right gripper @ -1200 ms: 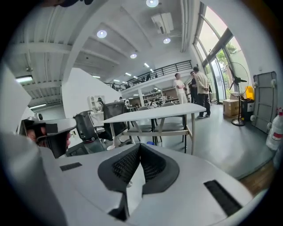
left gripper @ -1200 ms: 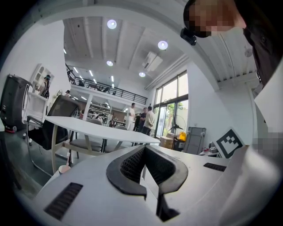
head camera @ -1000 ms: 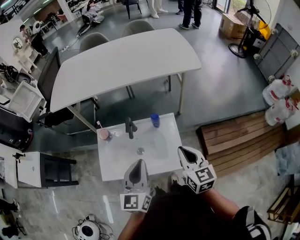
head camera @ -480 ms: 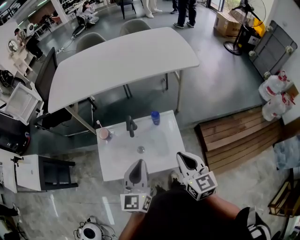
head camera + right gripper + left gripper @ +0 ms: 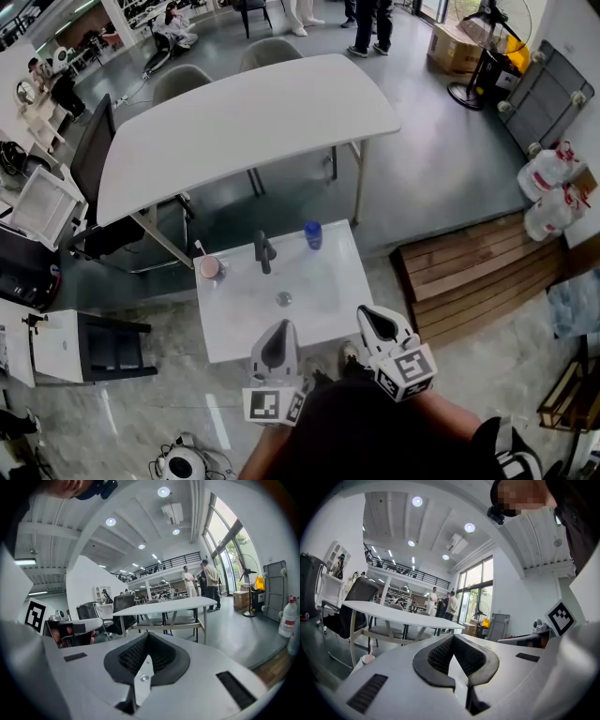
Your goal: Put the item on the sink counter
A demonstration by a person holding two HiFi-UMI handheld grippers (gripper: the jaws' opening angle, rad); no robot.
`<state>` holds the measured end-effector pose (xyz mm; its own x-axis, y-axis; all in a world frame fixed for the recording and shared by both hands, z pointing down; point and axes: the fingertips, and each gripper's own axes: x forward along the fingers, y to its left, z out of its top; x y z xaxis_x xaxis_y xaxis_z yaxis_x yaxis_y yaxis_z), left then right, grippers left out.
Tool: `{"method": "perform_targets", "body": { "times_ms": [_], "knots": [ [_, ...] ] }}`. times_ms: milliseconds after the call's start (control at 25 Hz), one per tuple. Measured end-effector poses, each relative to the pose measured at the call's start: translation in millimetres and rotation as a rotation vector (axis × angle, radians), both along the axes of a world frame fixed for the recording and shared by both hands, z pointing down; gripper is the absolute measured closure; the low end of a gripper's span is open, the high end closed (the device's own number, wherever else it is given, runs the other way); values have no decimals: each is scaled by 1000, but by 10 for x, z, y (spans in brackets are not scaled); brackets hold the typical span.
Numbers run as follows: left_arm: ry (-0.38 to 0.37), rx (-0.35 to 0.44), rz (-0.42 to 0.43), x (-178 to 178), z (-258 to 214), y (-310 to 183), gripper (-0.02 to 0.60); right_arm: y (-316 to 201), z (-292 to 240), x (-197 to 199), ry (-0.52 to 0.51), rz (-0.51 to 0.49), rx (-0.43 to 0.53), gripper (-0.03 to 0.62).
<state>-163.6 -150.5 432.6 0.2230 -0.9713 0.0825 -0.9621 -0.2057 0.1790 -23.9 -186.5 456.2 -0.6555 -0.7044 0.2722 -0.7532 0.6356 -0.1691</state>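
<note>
A white sink unit [image 5: 230, 323] stands in front of me, with a dark faucet [image 5: 263, 251] at the back of its basin. A blue bottle [image 5: 312, 234] stands on the counter's back right corner. On the back left corner is a pink cup [image 5: 209, 268] holding a toothbrush. My left gripper [image 5: 278, 332] hovers at the sink's near edge, shut and empty. Just off the near right corner, my right gripper [image 5: 368, 315] is also shut with nothing in it. In the left gripper view the jaws [image 5: 454, 637] meet, and the pink cup [image 5: 368, 658] shows low at the left.
A large white table [image 5: 244, 122] with grey chairs stands beyond the sink. A wooden pallet [image 5: 478, 272] lies to the right, with white jugs [image 5: 548, 202] past it. Shelving and a white rack [image 5: 42, 211] fill the left side. People stand far back.
Both grippers have drawn back slightly toward me, and the view has shifted a little. The things on the sink counter have not moved.
</note>
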Motion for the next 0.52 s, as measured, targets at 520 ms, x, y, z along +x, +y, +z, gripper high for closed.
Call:
{"method": "perform_targets", "body": {
  "times_ms": [520],
  "knots": [
    [1,1,-1,-58,-11,-25,566,-43,-27,-18,-3,10,17,585]
  ]
}}
